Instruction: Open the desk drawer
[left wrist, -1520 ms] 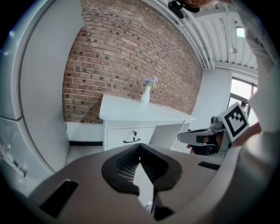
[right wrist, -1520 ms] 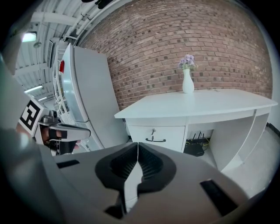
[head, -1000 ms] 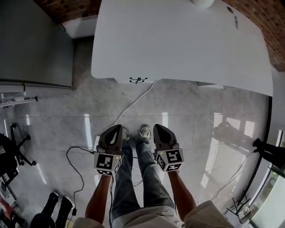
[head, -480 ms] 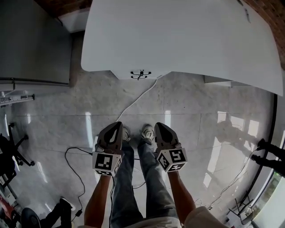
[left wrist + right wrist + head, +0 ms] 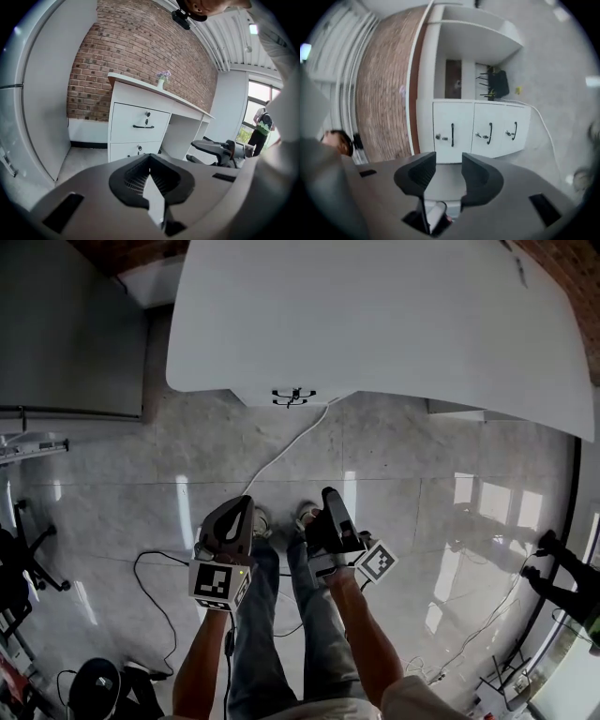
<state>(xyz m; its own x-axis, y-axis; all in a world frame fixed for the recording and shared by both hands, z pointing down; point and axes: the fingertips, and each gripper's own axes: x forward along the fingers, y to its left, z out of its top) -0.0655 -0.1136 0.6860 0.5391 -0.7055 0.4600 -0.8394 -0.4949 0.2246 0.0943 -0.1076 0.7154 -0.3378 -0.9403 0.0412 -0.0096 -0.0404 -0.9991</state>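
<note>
The white desk [image 5: 375, 324] stands ahead of me, and its drawer stack [image 5: 138, 133] sits at its left end. The top drawer [image 5: 140, 123] has a dark bar handle [image 5: 143, 126] and a key lock. The rolled right gripper view shows the three drawer fronts side by side, each handle [image 5: 452, 135] shut flush. My left gripper [image 5: 242, 504] hangs over the floor far short of the desk, its jaws shut and empty [image 5: 150, 158]. My right gripper [image 5: 328, 497] is beside it, rolled onto its side. Its jaws are opening, with nothing between them [image 5: 449, 165].
A white cable [image 5: 281, 460] runs across the tiled floor from under the desk. A grey cabinet [image 5: 66, 324] stands at the left and a chair base [image 5: 28, 559] beside it. A router [image 5: 497, 84] sits under the desk. A small flower vase [image 5: 161, 80] stands on the desk top.
The right gripper has rolled onto its side, its marker cube now pointing right, and its jaws have opened. Both grippers have sunk a little. The left gripper stays shut.
</note>
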